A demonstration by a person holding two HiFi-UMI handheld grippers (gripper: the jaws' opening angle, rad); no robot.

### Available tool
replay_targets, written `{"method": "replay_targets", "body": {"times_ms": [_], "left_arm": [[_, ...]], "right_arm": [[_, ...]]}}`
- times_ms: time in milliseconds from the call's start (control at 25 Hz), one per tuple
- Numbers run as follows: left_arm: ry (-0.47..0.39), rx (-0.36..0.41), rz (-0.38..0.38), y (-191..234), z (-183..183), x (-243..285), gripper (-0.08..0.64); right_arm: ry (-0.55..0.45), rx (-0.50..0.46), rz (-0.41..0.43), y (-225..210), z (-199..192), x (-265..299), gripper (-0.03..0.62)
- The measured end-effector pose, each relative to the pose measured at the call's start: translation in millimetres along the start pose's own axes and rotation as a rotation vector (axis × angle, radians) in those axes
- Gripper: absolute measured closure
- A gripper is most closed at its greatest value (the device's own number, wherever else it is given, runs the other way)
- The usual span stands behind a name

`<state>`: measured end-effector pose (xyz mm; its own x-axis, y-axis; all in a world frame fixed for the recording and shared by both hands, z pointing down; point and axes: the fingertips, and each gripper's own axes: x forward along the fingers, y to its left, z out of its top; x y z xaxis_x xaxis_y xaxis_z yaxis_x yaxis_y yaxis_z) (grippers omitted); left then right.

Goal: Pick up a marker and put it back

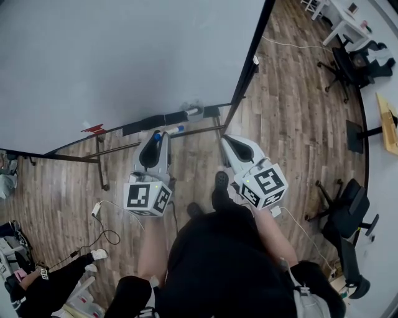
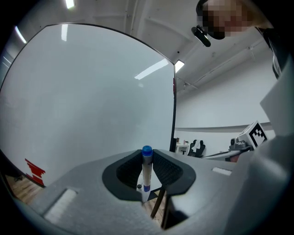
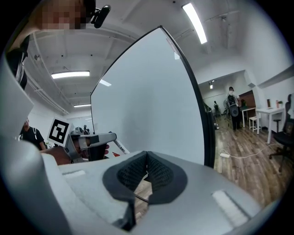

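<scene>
My left gripper (image 1: 159, 135) (image 2: 148, 176) is shut on a white marker (image 2: 146, 173) with a blue cap (image 2: 147, 150), which stands upright between the dark pads. In the head view the blue cap (image 1: 157, 136) shows at the jaw tips, just short of the whiteboard (image 1: 124, 56) and its tray (image 1: 165, 119). My right gripper (image 1: 226, 140) (image 3: 146, 159) is beside it to the right, near the board's dark edge, shut with nothing between its pads. The right gripper view also shows the left gripper (image 3: 89, 140) off to its left.
A red mark (image 1: 93, 129) sits low on the whiteboard. The board's stand legs (image 1: 102, 164) rest on the wooden floor. Office chairs (image 1: 348, 62) (image 1: 345, 217) and a white desk (image 1: 342, 18) are to the right. A cable (image 1: 106, 233) and a seated person (image 1: 56, 282) are at lower left.
</scene>
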<state>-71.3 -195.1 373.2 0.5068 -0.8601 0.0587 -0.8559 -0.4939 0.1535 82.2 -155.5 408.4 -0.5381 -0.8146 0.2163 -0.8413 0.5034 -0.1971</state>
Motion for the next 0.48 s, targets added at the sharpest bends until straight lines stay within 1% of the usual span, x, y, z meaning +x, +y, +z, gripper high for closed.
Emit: {"method": "replay_targets", "body": {"times_ms": [280, 400, 480], "left_arm": [[0.017, 0.049, 0.045, -6, -8, 57, 0.479], [0.042, 0.078, 0.067, -9, -15, 74, 0.479], [0.053, 0.083, 0.08, -10, -20, 85, 0.479]], "right_arm": [[0.01, 0.016, 0.028, -55, 6, 10, 0.589], [0.019, 0.021, 0.049, -70, 7, 14, 0.589], [0.024, 0.021, 0.066, -77, 7, 16, 0.589]]}}
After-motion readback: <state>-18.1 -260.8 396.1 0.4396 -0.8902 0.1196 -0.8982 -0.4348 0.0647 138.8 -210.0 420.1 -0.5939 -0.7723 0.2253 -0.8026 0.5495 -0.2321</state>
